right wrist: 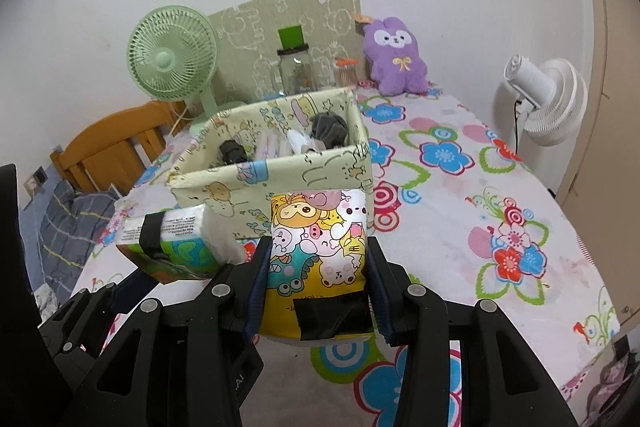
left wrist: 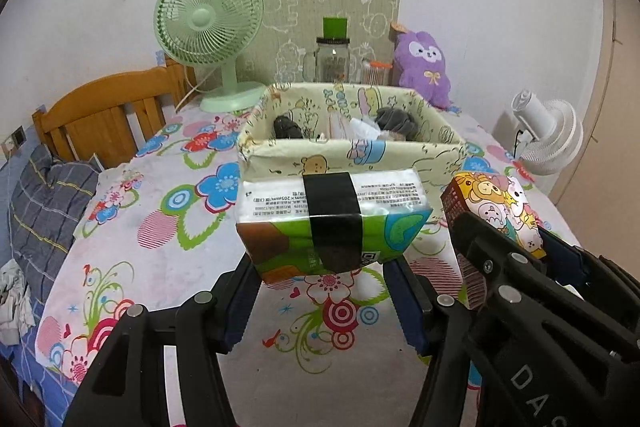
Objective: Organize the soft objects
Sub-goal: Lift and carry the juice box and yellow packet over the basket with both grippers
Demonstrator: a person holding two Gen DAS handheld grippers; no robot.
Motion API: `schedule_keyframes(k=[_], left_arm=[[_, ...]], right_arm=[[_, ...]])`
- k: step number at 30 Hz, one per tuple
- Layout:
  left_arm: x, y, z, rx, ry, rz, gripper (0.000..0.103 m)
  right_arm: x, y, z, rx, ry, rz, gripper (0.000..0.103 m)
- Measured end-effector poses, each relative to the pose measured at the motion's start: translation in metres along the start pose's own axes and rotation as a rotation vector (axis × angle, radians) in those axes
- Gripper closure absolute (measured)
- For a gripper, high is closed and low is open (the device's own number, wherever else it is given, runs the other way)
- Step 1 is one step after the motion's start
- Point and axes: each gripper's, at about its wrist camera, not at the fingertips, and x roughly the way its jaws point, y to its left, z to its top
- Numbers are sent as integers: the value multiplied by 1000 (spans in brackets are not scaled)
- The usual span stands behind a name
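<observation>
Both hand-held grippers are clamped on tissue packs above the flowered table cover (right wrist: pixel 460 211): the left gripper (left wrist: pixel 324 291) pinches the green tissue pack (left wrist: pixel 332 223) between its blue-padded fingers (left wrist: pixel 406 303), and the right gripper (right wrist: pixel 318 283) squeezes the cartoon-animal tissue pack (right wrist: pixel 320 247) the same way, each pack carrying a strip of black tape. The two packs hang side by side near the front edge of the table, just short of the fabric storage box (left wrist: pixel 352 151), a pale yellow bin printed with cartoon figures that sits toward the middle of the table. Inside the bin lie a grey bundle (right wrist: pixel 330 131) at its far right corner, a smaller dark bundle (right wrist: pixel 234 151) toward its left side, and something white between them, which could be crumpled plastic or cloth, though the view is too coarse to settle it. Along the back edge of the table stand a mint-green desk fan (left wrist: pixel 208 27) at the left, a purple plush toy (right wrist: pixel 396 57) at the right, and between them a glass jar (left wrist: pixel 332 59) with a dark lid, all in front of a doodled cardboard sheet (right wrist: pixel 288 11) leaning on the wall. Beyond the right edge of the table sits a white fan (right wrist: pixel 548 99), and past the left edge a wooden headboard (left wrist: pixel 100 119).
</observation>
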Motion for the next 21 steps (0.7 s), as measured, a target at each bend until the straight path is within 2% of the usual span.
schedule_keyframes(k=[21], left_arm=[[-57, 4, 29, -19, -112, -4, 40]], right_arm=[[-57, 21, 31, -55, -119, 12, 56]])
